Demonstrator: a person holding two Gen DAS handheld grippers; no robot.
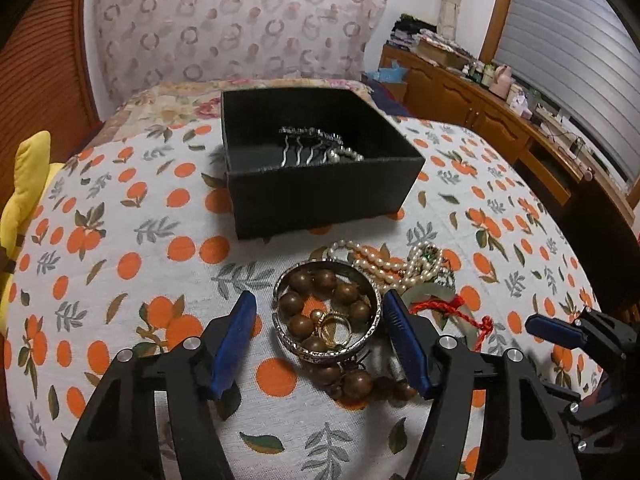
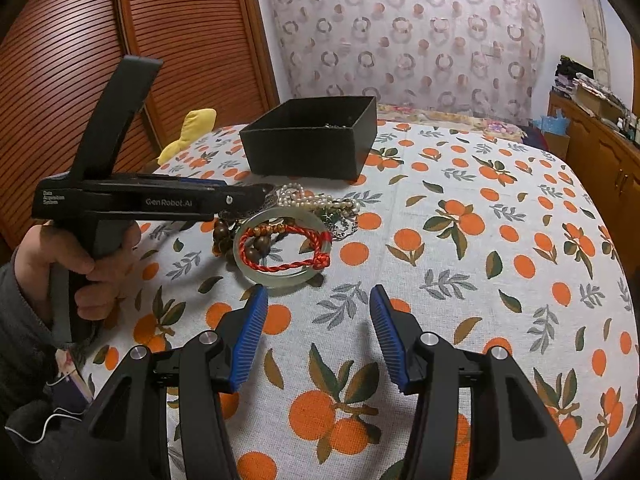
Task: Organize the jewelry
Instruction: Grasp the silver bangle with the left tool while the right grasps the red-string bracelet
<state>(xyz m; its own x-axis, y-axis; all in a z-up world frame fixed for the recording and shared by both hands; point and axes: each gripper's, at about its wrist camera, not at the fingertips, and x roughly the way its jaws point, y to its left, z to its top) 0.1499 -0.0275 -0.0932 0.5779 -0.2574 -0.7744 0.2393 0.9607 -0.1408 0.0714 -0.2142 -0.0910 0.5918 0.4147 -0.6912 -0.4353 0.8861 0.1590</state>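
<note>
The silver bangle (image 1: 326, 312) is being straddled on the bedspread (image 1: 120, 216) by the left gripper (image 1: 320, 304), its jaws apart, not pressing it. The right gripper (image 2: 318, 300) is being held open just short of the jade bangle (image 2: 282, 248).

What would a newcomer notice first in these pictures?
A heap of jewelry lies on the orange-print cloth: a silver bangle ringing brown wooden beads, between the left claw's open blue pads. Behind stands a black box holding a hair comb.

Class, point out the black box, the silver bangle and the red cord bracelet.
black box (image 1: 320, 196): left wrist view, front wall.
silver bangle (image 1: 370, 322): left wrist view, right rim.
red cord bracelet (image 2: 280, 268): right wrist view, near strand.
</note>
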